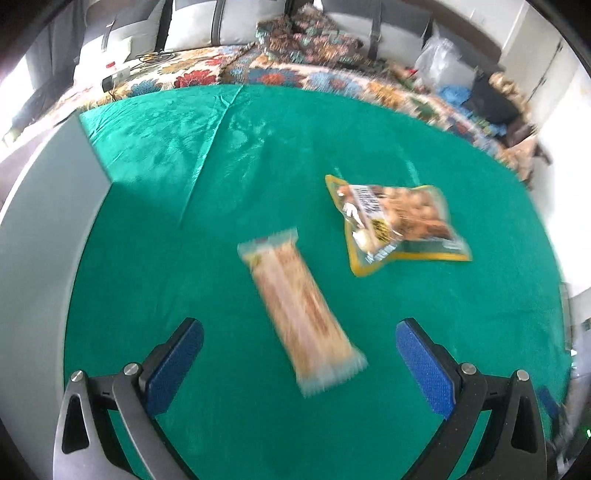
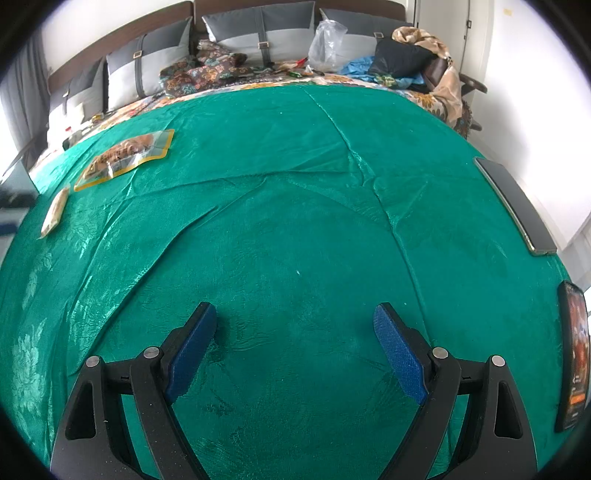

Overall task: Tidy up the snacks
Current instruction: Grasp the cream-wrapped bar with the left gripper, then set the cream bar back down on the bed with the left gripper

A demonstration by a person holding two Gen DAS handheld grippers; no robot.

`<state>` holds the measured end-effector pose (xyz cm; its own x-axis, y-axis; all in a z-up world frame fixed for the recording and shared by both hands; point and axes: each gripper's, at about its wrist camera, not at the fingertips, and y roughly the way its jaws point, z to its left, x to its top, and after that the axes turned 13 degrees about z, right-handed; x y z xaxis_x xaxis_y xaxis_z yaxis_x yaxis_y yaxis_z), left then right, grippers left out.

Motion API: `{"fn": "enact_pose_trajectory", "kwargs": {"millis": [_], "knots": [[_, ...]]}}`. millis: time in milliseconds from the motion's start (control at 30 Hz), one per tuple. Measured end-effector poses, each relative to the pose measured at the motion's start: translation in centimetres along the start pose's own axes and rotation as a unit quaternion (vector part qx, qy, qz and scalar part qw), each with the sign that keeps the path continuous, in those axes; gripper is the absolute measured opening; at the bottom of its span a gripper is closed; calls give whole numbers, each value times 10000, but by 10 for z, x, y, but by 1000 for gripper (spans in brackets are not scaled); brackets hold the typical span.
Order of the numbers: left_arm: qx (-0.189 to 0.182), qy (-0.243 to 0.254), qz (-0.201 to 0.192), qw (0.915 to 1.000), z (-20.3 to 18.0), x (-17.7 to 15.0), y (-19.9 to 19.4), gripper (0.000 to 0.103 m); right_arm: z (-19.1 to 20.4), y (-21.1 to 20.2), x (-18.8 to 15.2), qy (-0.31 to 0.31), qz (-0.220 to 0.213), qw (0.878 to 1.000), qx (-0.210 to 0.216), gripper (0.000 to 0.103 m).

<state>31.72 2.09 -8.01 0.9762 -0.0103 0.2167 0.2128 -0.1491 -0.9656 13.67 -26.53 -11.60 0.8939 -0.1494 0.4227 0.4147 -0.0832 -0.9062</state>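
A long pale wafer packet lies on the green cloth, between and just ahead of the open fingers of my left gripper. A yellow-edged snack pouch lies flat beyond it to the right. The left wrist view is blurred. My right gripper is open and empty over bare green cloth. In the right wrist view the pouch and the wafer packet lie far off at the left.
A dark flat phone-like slab lies at the right edge of the cloth, and another dark device further forward. A bed with grey pillows, a plastic bag and piled clothes lies beyond. A grey surface borders the cloth at the left.
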Motion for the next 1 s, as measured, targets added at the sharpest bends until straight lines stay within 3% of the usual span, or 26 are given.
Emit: {"fn": "enact_pose_trajectory", "kwargs": {"millis": [133,233,300,400,433,467,633,900,933,1000], "knots": [[677,-169,219,9973,-3,11,32,103,0,0,0,1,-1,10000,-1,89],[715,-428,2,9965,7,4,34,103,0,0,0,1,-1,10000,3,89],[697,-346,-35,9970,10,-1,32,100,0,0,0,2,-2,10000,2,90],[626,-79,-223,9978,11,-11,20,64,0,0,0,3,-2,10000,-1,90],[608,2,-228,9979,12,-13,16,36,1,0,0,4,-2,10000,-1,90],[683,76,-209,9974,11,-16,14,31,0,0,0,4,-3,10000,-1,90],[644,335,-77,9973,18,-44,6,30,1,0,0,7,-6,10000,2,90],[539,616,-83,9966,44,-126,-15,31,1,0,0,8,-7,10000,2,90],[575,640,-160,9962,47,-132,-17,34,1,0,0,8,-7,10000,2,90],[612,636,-252,9958,50,-135,-17,48,1,0,0,8,-8,10000,2,90]]}}
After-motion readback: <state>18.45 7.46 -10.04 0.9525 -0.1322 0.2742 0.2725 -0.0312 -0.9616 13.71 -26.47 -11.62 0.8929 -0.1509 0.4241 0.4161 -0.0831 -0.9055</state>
